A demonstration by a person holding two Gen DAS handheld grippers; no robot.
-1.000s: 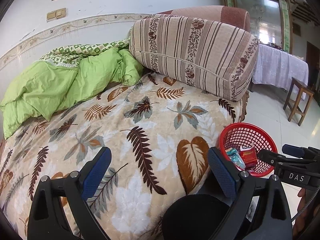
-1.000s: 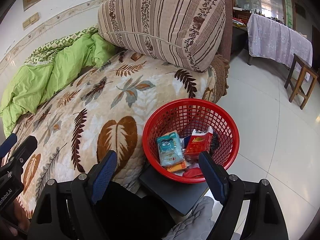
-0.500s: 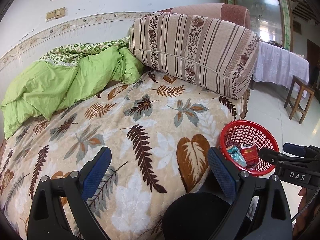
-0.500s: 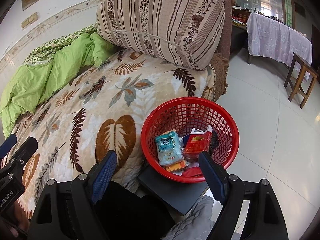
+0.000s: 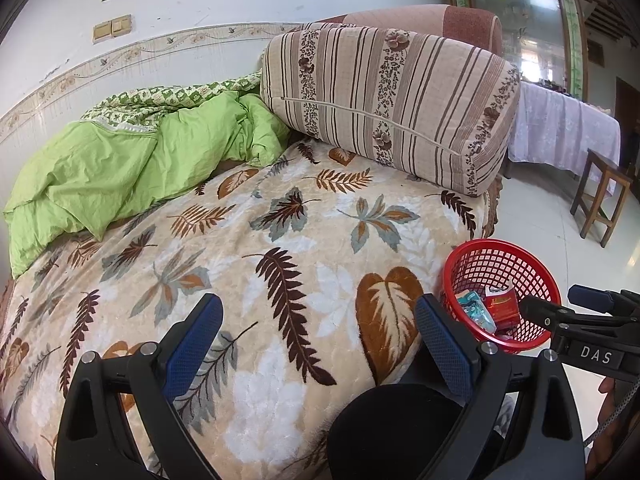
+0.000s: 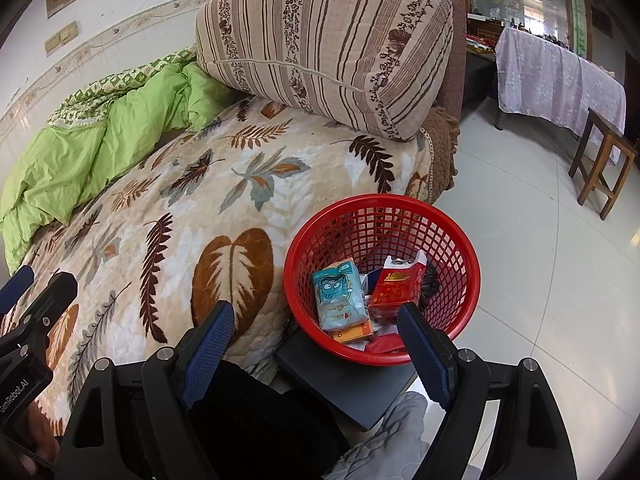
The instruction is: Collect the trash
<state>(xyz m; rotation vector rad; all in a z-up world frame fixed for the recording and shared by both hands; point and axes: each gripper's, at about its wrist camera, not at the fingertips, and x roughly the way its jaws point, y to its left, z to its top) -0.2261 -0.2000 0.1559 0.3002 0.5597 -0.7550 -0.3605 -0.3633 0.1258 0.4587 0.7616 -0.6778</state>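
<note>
A red mesh basket (image 6: 380, 200) stands on a dark flat box (image 6: 344, 384) beside the bed. In it lie a teal snack packet (image 6: 338, 296), a red packet (image 6: 396, 288) and an orange wrapper (image 6: 354, 334). My right gripper (image 6: 318, 332) hovers just in front of the basket, open, with nothing between its blue pads. My left gripper (image 5: 318, 320) is open over the leaf-patterned blanket (image 5: 280, 264), also holding nothing. The left wrist view shows the basket (image 5: 472, 264) at the right, with the right gripper (image 5: 580, 312) beside it. No loose trash shows on the blanket.
A striped cushion (image 5: 392, 108) and a green quilt (image 5: 132, 168) lie at the back of the bed. Across the tiled floor (image 6: 540, 280) stand a wooden stool (image 6: 600, 160) and a table with a lilac cloth (image 6: 560, 76). A person's dark-clothed knee (image 6: 256, 420) sits below the grippers.
</note>
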